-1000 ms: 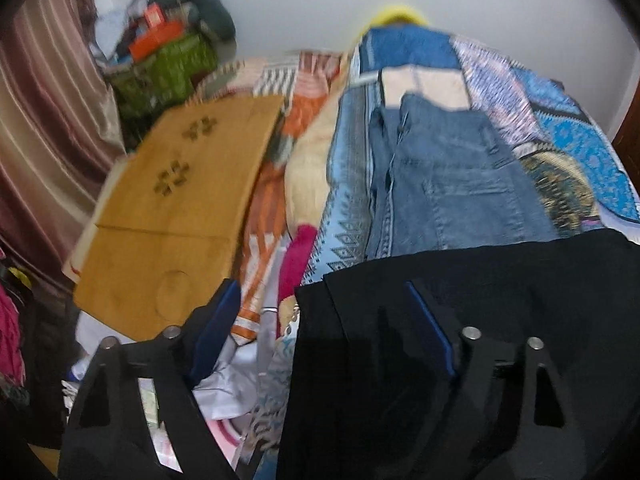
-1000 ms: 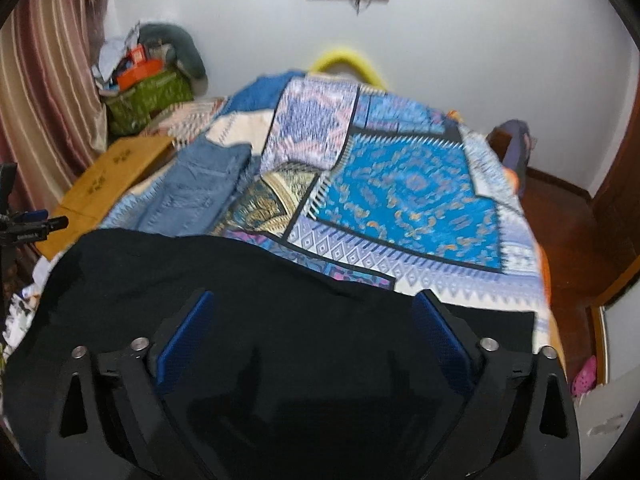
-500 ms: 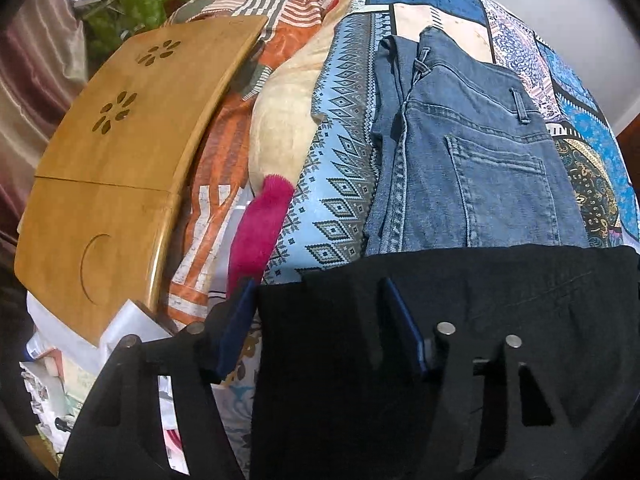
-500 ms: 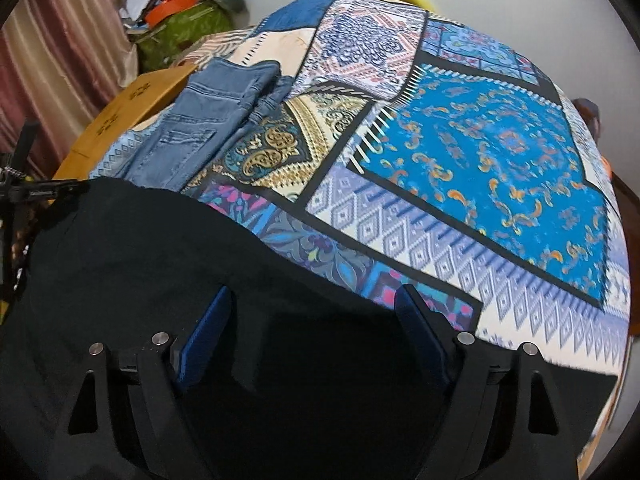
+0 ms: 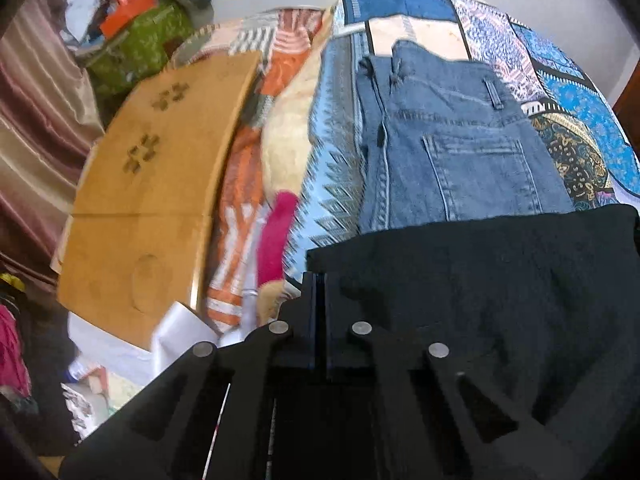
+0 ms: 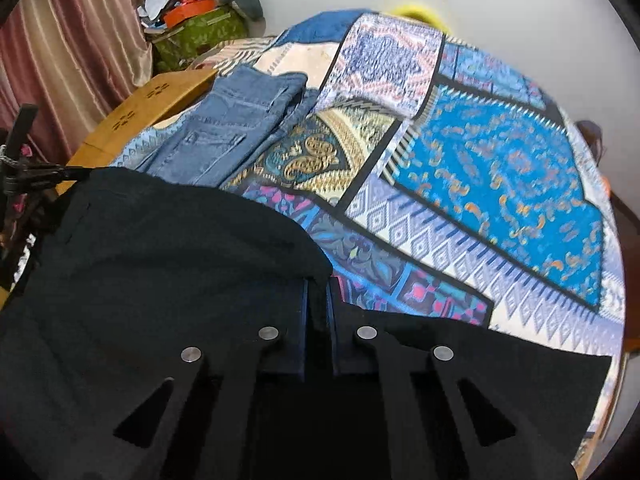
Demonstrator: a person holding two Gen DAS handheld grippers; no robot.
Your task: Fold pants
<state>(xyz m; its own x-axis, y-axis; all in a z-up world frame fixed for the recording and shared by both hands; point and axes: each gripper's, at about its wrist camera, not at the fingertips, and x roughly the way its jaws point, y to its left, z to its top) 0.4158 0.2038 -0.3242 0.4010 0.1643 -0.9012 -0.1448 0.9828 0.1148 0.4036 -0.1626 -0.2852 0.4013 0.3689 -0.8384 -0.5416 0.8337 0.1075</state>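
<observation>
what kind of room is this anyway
Most likely a bedroom in a home: a bed under a patchwork bedspread, folded jeans lying on it beside black pants, and a striped curtain at the side.

No readable text, labels, brand names, numbers or signs appear in either wrist view; the orange box (image 6: pixel 188 14) on the far clutter is too blurred to read.

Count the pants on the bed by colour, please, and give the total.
Black pants: 1, with both grippers shut on its edge
Blue jeans: 1, folded, lying on the patterned bedspread
Total: 2
</observation>
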